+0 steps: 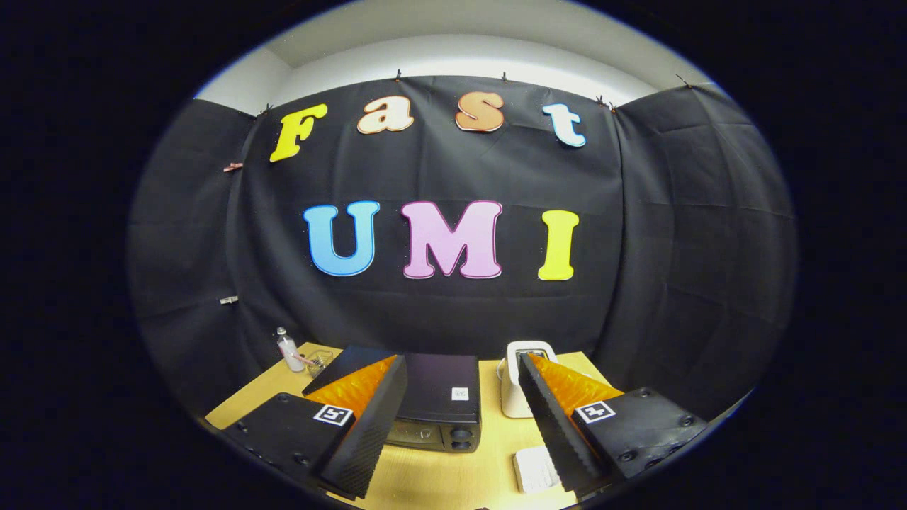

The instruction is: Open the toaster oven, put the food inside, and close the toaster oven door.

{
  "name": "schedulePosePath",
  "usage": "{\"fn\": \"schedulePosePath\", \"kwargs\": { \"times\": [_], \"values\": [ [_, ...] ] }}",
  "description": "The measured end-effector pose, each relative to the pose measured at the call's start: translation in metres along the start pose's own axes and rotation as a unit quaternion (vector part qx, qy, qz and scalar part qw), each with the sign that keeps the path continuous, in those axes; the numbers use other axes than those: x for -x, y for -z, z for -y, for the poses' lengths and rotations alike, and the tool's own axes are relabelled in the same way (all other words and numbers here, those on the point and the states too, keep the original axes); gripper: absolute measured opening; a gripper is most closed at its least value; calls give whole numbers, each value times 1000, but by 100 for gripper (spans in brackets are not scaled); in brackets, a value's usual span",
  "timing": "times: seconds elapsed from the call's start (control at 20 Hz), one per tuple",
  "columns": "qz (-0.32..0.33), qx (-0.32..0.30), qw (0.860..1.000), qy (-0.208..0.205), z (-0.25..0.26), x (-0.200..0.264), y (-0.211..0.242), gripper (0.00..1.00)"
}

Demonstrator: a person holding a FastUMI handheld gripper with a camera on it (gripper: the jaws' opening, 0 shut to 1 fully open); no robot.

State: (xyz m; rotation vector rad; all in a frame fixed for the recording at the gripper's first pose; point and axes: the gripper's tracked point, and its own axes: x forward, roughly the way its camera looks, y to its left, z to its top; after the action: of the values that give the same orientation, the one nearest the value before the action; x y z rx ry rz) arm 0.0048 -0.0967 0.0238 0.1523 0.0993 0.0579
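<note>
Between the two spread fingers of the tool [460, 425] sits the toaster oven [436, 404], a dark box on the wooden desk [453, 474], seen from above and in front so that its top and a strip of its front with two knobs at the right end show. Nothing is held: the fingers stand wide apart over the desk, one at each side of the oven, touching nothing. Just beside the oven's right end, behind the right finger, stands a white device [521, 382] with a dark screen. A small white flat object [535, 469] lies on the desk near the base of the right finger. Beyond the left finger, at the desk's far left corner, a small clear bottle [289, 351] stands next to a little clear dish [317, 363]. Black cloth walls close the booth behind the desk
</note>
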Motion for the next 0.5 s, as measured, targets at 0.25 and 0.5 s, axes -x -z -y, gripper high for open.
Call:
{"fn": "schedulePosePath", "kwargs": {
  "times": [0.25, 0.5],
  "values": [
    [26, -3, 1000, 10, 33, 11, -29, 97],
    [43, 1, 999, 20, 62, 13, -36, 97]
  ]
}}
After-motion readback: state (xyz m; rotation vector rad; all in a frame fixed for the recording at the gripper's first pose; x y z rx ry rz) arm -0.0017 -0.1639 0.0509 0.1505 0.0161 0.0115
